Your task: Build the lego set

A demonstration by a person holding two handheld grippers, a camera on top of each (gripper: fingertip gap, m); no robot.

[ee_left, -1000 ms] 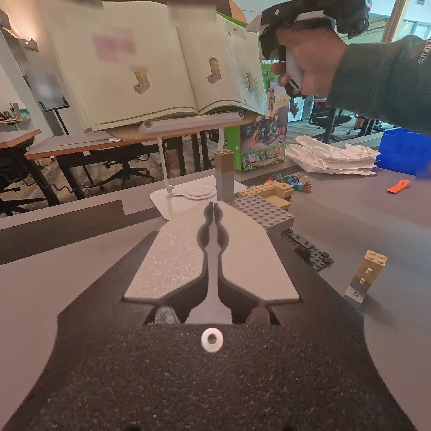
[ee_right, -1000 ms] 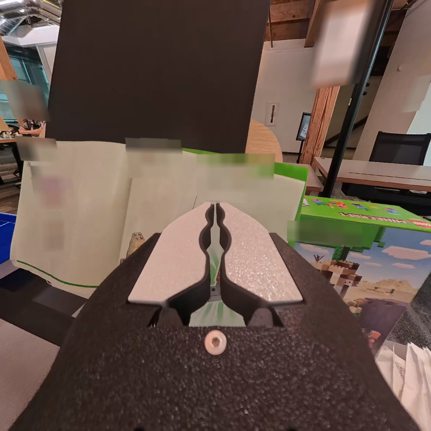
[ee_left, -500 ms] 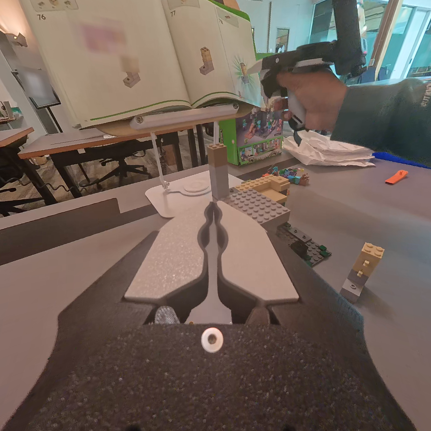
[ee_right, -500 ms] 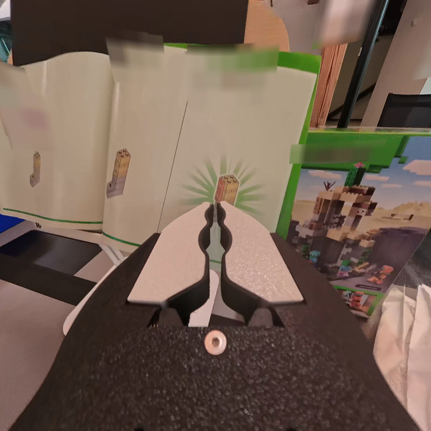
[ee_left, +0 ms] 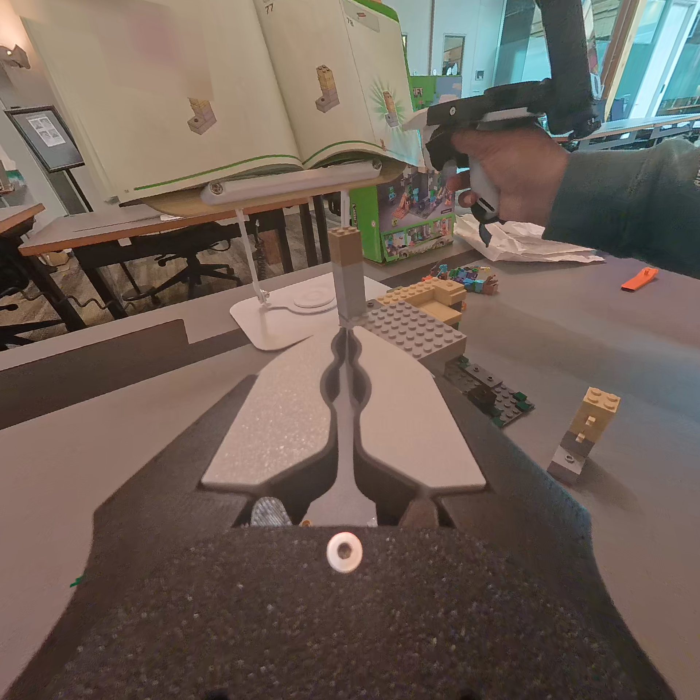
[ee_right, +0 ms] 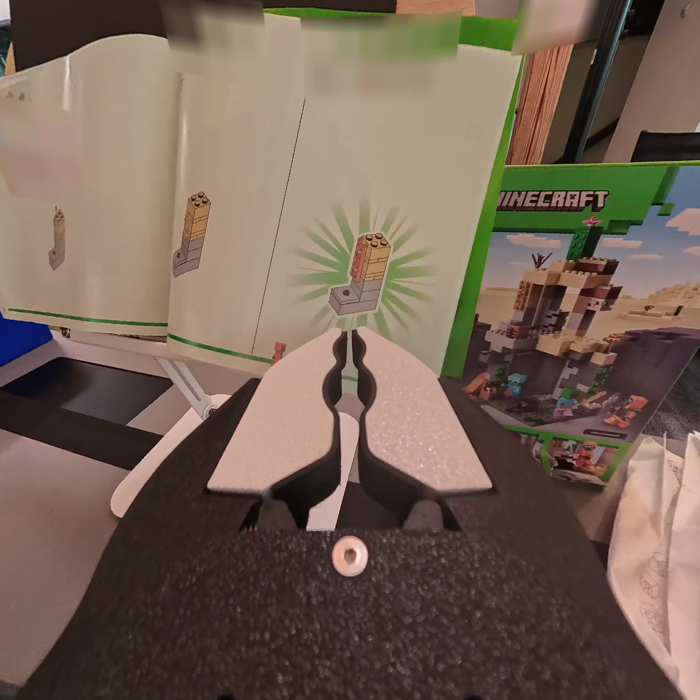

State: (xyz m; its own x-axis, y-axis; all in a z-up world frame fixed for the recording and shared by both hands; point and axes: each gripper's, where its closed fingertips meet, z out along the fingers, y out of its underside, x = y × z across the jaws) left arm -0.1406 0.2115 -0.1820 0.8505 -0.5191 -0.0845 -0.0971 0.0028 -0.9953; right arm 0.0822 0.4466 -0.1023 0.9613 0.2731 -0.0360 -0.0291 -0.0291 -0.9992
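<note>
- The left gripper is clenched, its pads meeting with nothing between them. It hangs low over the grey surface.
- Just beyond its tips stands a pillar of bricks, tan on top and grey below, at the corner of a grey studded plate.
- A tan brick build sits at the far side of that plate; a dark plate lies on the surface beside it, nearer the camera.
- Off to the right, well apart, a small tan and grey brick piece stands alone.
- Farther back lie a pile of loose coloured bricks, an orange tool and white paper bags.
- The right gripper is likewise clenched on nothing, held in the air by a hand.
- It points at the lower right page of an open booklet, near a printed picture of a brick pillar.
- The booklet rests on a white stand whose flat base sits on the surface.
- A green box stands to the right of the booklet.
- A blue bin shows at the left edge of the right wrist view.
</note>
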